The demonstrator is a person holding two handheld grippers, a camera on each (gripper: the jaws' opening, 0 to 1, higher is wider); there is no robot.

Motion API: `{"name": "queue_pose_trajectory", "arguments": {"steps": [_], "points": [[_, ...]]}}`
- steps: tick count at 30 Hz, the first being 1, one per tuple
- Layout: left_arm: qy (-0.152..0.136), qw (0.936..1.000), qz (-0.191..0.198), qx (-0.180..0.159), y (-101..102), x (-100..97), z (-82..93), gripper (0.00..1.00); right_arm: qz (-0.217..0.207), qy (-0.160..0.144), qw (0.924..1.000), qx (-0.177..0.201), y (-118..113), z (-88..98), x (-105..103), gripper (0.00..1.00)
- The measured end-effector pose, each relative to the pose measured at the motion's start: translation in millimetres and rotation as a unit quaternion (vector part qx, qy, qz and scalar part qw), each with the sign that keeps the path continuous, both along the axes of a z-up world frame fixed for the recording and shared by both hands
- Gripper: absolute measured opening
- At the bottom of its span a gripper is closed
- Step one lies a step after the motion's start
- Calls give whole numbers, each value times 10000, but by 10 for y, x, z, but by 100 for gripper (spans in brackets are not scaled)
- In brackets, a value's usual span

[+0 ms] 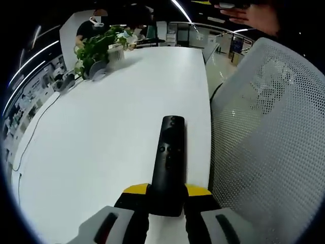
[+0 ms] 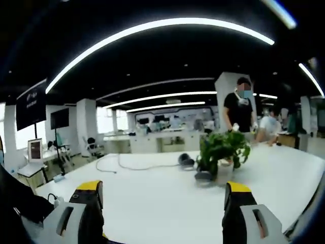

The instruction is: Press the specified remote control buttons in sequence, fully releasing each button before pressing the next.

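Note:
A black remote control lies lengthwise over the white table in the left gripper view, its buttons facing up. My left gripper is shut on the remote's near end, yellow-tipped jaws pressed against both its sides. In the right gripper view my right gripper stands open above the white table, its yellow-tipped jaws far apart with nothing between them.
A white mesh chair back stands close at the table's right edge. A potted plant sits at the far end, with a cable and small devices beside it. A hand reaches in above. People stand behind the table.

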State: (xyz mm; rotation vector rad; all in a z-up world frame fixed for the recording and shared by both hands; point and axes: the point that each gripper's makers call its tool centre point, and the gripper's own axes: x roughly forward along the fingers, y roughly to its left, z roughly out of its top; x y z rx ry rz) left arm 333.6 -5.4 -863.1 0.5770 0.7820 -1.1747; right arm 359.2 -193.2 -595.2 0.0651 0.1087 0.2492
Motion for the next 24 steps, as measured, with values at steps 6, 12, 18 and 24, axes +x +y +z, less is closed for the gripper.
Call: {"name": "queue_pose_trajectory", "arguments": {"steps": [6, 12, 18, 24], "points": [[6, 10000, 2, 9, 2, 2, 0, 25, -31, 46, 10000, -33, -15, -102, 2, 99], [25, 9999, -55, 102, -4, 1, -1, 25, -181, 155, 9997, 113, -4, -265, 28, 98], [32, 9999, -61, 107, -3, 1, -4, 25, -270, 246, 9993, 38, 21, -346, 86, 93], [31, 9999, -60, 94, -3, -2, -1, 25, -372, 266, 9989, 143, -9, -370, 78, 94]]}}
